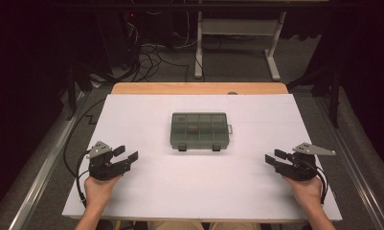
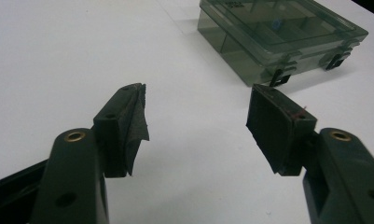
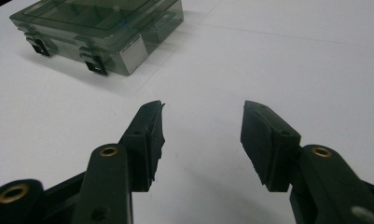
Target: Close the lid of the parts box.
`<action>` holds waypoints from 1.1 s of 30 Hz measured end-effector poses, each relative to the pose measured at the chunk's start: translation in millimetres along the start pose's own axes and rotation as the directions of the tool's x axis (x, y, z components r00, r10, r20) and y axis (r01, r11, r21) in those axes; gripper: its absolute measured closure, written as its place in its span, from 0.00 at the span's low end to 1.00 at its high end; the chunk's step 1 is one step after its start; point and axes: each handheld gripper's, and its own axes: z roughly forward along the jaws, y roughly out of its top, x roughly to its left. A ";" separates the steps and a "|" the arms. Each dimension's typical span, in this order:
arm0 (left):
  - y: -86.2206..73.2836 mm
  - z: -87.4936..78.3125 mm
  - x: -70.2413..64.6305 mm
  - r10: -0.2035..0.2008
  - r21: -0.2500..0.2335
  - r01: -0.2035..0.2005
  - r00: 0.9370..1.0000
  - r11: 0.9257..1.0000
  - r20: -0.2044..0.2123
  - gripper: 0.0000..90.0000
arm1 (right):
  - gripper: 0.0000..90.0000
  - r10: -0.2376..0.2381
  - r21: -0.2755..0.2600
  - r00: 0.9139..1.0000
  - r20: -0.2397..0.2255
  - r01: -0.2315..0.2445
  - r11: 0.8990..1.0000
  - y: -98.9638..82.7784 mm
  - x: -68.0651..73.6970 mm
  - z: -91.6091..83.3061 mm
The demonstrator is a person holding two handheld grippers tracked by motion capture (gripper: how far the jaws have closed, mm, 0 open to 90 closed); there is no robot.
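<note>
one closed compartment box (image 1: 199, 130), two empty grippers, left gripper (image 1: 126, 154) and right gripper (image 1: 272, 157)

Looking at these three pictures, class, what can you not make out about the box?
- Small brownish thing inside the box, high view: too small, dimmed by the tinted lid.
- Lid label, left gripper view: blurred.
- Box's far side, right gripper view: cut off by the top edge.

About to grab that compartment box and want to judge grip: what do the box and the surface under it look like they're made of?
The box looks like smoky, see-through hard plastic with a glossy finish: the dividers show through the lid and the edges catch light. Its two front latches look like darker opaque plastic. The table cover is matte white, probably paper or thin board, laid over a wooden top.
</note>
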 end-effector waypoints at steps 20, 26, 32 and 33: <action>-9.0 -5.6 4.9 -0.008 -0.003 0.008 1.000 1.000 -0.014 0.41 | 0.51 0.001 -0.011 1.000 0.025 0.000 1.000 -17.0 -6.0 -13.1; -13.8 -6.1 6.7 -0.016 0.002 0.016 1.000 1.000 -0.017 0.41 | 0.48 -0.006 -0.016 0.999 0.033 0.007 1.000 -20.1 -6.2 -14.1; -17.5 -6.4 9.2 -0.020 0.010 0.020 1.000 1.000 -0.024 0.41 | 0.46 -0.016 -0.030 0.999 0.048 0.018 0.999 -22.5 -6.2 -15.7; -17.9 -6.4 9.5 -0.020 0.012 0.020 0.999 1.000 -0.025 0.41 | 0.46 -0.018 -0.032 0.999 0.051 0.020 0.999 -23.3 -6.2 -15.8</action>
